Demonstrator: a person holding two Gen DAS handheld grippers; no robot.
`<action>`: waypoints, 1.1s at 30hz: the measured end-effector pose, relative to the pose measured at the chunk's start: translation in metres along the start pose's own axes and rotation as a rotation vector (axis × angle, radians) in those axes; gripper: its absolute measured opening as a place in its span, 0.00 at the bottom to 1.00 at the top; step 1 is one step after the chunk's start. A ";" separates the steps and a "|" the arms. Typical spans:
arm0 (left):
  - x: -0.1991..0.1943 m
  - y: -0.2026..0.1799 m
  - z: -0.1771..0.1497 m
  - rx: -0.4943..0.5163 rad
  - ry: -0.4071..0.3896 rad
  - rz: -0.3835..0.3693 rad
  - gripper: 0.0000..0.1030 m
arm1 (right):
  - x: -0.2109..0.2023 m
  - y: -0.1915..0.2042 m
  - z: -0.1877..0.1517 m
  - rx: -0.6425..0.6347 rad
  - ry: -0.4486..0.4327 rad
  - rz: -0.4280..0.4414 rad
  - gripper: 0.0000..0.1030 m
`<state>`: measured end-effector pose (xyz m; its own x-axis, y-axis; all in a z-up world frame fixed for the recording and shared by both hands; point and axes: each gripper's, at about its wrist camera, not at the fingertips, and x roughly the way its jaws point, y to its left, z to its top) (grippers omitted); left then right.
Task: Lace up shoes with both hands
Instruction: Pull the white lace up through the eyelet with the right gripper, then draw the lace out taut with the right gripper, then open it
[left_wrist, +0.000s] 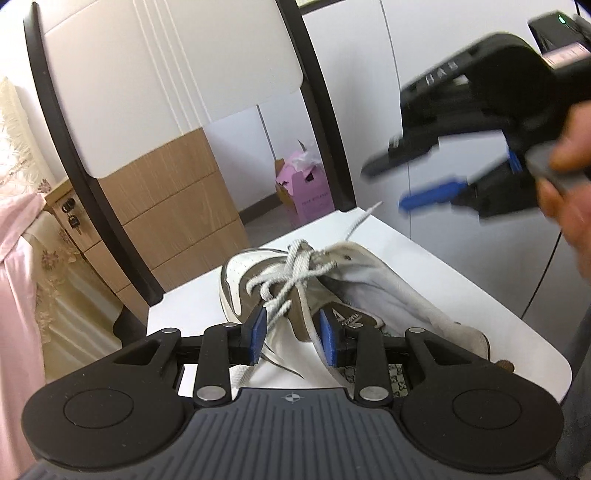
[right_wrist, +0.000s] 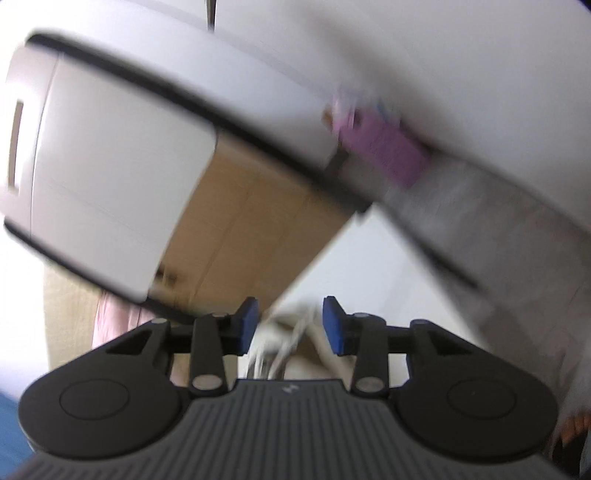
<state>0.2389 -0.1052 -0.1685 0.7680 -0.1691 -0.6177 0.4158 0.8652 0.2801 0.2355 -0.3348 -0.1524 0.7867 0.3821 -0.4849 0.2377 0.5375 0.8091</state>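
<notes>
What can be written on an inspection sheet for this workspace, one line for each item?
Surface: white table, shoe on it.
Job's things: white and brown shoe; grey-white laces loosely crossed, one end trailing toward the far edge.
Clutter: nothing seen on the table.
Grippers: left gripper open, low over the shoe's tongue; right gripper open, raised at the right, blurred.
Cables: thin dark cable at the right wall.
Surroundings: wooden drawer unit, pink box on the floor, chair back.
</notes>
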 end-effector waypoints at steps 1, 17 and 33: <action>0.000 0.000 0.000 -0.007 0.001 -0.001 0.32 | 0.002 -0.002 -0.006 0.027 0.027 0.022 0.39; -0.024 0.004 0.005 -0.095 0.044 0.160 0.07 | 0.036 0.003 -0.010 0.079 -0.024 -0.025 0.02; -0.042 0.018 -0.009 -0.173 -0.036 0.056 0.09 | -0.022 0.002 -0.005 -0.060 -0.190 -0.164 0.64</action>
<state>0.2100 -0.0783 -0.1444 0.8060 -0.1321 -0.5770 0.2842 0.9414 0.1815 0.2156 -0.3383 -0.1420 0.8345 0.1413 -0.5326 0.3412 0.6265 0.7008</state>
